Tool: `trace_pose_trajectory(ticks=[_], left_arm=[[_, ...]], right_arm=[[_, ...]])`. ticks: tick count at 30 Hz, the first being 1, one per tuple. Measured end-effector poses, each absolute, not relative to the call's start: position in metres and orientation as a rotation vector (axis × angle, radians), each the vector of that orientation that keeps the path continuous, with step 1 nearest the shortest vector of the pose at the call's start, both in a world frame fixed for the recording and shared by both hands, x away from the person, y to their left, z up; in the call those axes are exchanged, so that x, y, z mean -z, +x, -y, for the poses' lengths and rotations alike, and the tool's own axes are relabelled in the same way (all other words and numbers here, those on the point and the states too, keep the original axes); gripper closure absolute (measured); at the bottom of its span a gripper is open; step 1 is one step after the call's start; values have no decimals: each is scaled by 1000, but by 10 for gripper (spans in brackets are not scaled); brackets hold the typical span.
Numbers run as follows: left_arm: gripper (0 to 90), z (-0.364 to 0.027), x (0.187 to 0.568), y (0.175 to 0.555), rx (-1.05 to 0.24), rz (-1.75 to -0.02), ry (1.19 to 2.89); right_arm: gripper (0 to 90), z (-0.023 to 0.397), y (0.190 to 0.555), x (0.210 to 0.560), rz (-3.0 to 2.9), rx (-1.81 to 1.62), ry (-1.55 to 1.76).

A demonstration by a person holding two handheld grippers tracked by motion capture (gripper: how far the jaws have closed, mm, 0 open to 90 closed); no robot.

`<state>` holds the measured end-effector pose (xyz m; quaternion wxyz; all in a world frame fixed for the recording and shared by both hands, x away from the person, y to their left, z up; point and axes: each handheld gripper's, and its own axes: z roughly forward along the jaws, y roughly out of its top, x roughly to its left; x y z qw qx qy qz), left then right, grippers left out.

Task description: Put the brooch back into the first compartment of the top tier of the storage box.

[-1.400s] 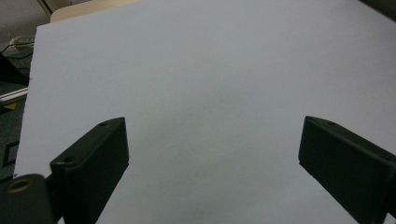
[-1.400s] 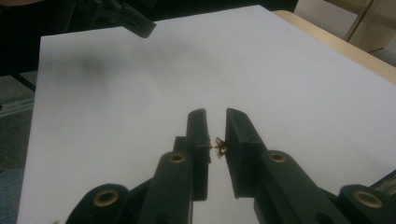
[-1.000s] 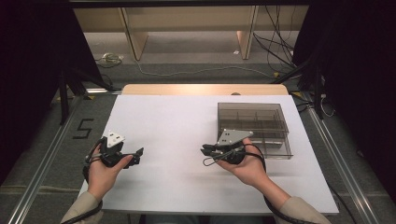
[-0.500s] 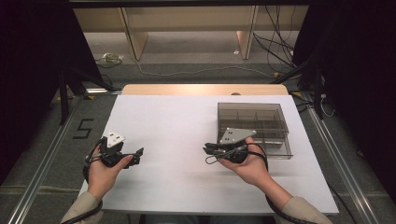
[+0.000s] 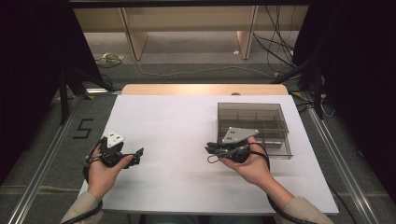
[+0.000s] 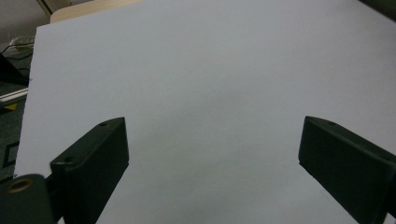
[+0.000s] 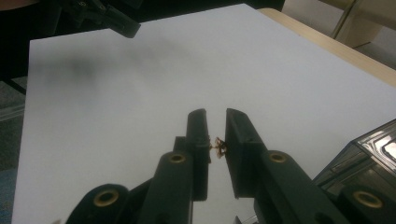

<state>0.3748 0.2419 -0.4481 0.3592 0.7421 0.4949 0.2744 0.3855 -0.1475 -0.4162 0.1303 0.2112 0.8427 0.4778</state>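
Nearest us, the right gripper [image 7: 215, 122] has its jaws drawn almost together, pinching a tiny gold-coloured piece [image 7: 219, 146] between the pads, well back from the tips. We judge the deep seat is deliberate: so small a part would slip from the very tips. What kind of piece it is we cannot make out.

Just to that gripper's right sits the smoky clear compartment box [image 5: 254, 126], its near corner beside the jaw. We take it for the piece's source or destination; which compartment, we cannot tell.

Ahead of the jaws lies bare white table sheet [image 5: 177, 121], and across it the left gripper [image 5: 136, 152]. Its jaws stand spread wide with nothing between them, held low over the sheet. We read it as waiting, parked clear of the working hand.
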Motion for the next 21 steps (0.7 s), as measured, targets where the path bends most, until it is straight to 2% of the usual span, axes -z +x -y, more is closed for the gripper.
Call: trace_pose_trajectory(ticks=[21], left_arm=[[84,-242,448,375,-705,-1272,1919]], right_arm=[[809,155,387,414,-2434,-1389,633]])
